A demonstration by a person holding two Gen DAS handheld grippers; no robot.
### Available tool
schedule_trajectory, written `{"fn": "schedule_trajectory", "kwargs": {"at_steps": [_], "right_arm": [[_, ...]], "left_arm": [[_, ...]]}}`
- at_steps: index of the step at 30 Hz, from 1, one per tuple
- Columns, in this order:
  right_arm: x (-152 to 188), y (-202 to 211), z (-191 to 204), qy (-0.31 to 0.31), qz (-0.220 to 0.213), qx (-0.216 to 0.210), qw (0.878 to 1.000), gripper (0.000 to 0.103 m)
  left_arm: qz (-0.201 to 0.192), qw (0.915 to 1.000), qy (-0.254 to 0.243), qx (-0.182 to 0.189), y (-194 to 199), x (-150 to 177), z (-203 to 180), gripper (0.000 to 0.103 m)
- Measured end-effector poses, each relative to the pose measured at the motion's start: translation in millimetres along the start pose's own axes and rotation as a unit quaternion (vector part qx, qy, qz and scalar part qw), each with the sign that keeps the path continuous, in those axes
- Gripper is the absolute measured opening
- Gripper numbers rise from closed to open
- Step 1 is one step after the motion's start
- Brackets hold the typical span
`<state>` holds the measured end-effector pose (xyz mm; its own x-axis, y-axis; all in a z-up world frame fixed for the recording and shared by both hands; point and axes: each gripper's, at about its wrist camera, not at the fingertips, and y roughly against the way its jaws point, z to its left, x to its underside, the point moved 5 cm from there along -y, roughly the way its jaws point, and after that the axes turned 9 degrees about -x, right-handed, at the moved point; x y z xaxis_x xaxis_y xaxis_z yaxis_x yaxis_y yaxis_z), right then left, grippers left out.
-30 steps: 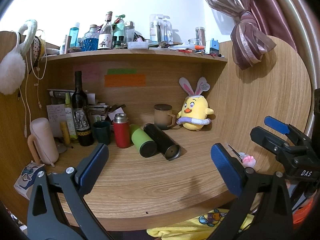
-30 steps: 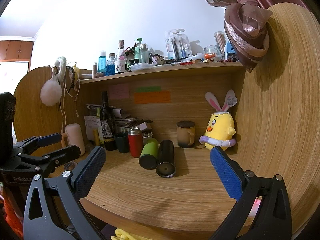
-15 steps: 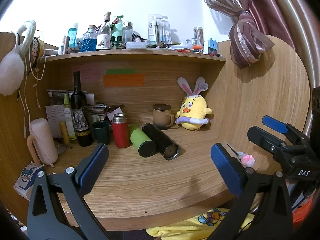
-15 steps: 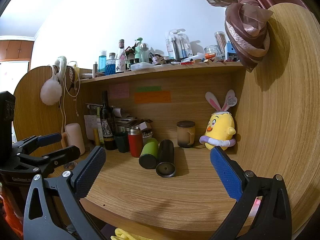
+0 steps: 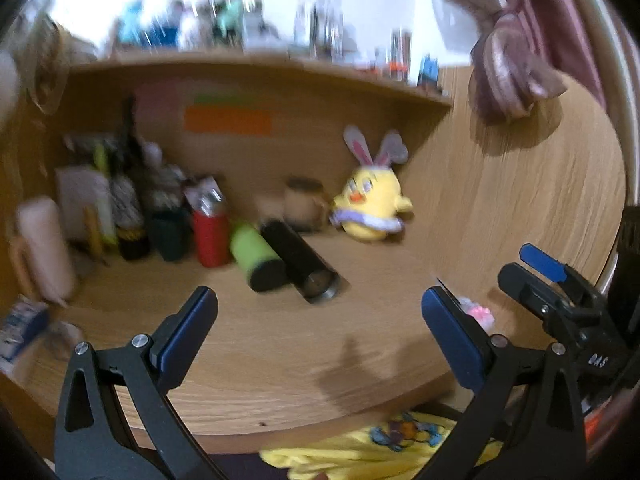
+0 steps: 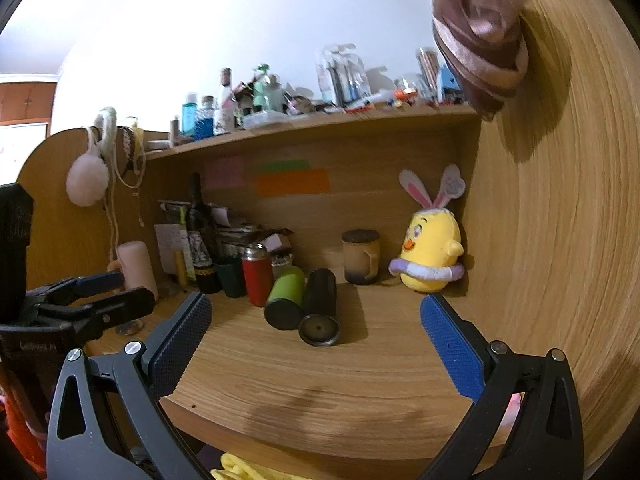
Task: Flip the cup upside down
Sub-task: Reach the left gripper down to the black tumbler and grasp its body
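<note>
A black tumbler lies on its side on the wooden desk, beside a green one also on its side. A brown lidded mug stands upright near the back wall. A red flask stands left of them. My left gripper is open and empty above the desk's front edge. My right gripper is open and empty, short of the tumblers. The left wrist view is blurred.
A yellow plush chick sits at the back right. A wine bottle, a dark green cup and a pink jug stand at the left. The curved side wall is close on the right. A yellow cloth lies below the desk edge.
Both grippers have moved forward toward the desk; the left view is now motion-blurred and tilted. Both stay open. The objects on the desk have not moved.
</note>
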<state>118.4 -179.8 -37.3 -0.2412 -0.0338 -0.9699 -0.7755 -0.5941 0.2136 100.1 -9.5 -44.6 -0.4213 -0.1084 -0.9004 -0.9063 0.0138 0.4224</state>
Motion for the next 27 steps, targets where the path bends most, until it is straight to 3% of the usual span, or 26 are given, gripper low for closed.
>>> {"fn": "schedule_trajectory", "kwargs": {"at_steps": [4, 8, 10, 12, 18, 23, 27], "right_arm": [[10.6, -13.9, -24.2, -0.023, 0.020, 0.017, 0.999, 0.103], [22.9, -30.5, -52.4, -0.049, 0.041, 0.032, 0.997, 0.103], [29.3, -38.2, -66.4, -0.066, 0.050, 0.033, 0.996, 0.103], [35.0, -43.3, -76.2, -0.080, 0.058, 0.033, 0.995, 0.103], [54.1, -62.7, -102.2, -0.117, 0.084, 0.024, 0.989, 0.103], [63.9, -75.7, -117.6, -0.137, 0.097, 0.019, 0.986, 0.103], [68.4, -79.8, -125.0, -0.145, 0.099, 0.015, 0.984, 0.103]], "left_arm": [[0.103, 0.9936, 0.025, 0.040, -71.9, 2.1, -0.2, 0.103], [0.168, 0.9848, 0.025, 0.035, -133.6, 4.9, -7.2, 0.103], [0.202, 0.9787, 0.022, 0.031, -166.1, 5.4, -13.1, 0.094], [0.228, 0.9730, 0.023, 0.028, -190.2, 3.4, -14.7, 0.086], [0.292, 0.9542, 0.061, 0.018, -243.1, -0.7, -15.4, 0.086], [0.335, 0.9398, 0.066, 0.001, -277.0, 3.4, -21.3, 0.085], [0.370, 0.9260, 0.073, -0.012, -297.1, 15.5, -19.4, 0.073]]}}
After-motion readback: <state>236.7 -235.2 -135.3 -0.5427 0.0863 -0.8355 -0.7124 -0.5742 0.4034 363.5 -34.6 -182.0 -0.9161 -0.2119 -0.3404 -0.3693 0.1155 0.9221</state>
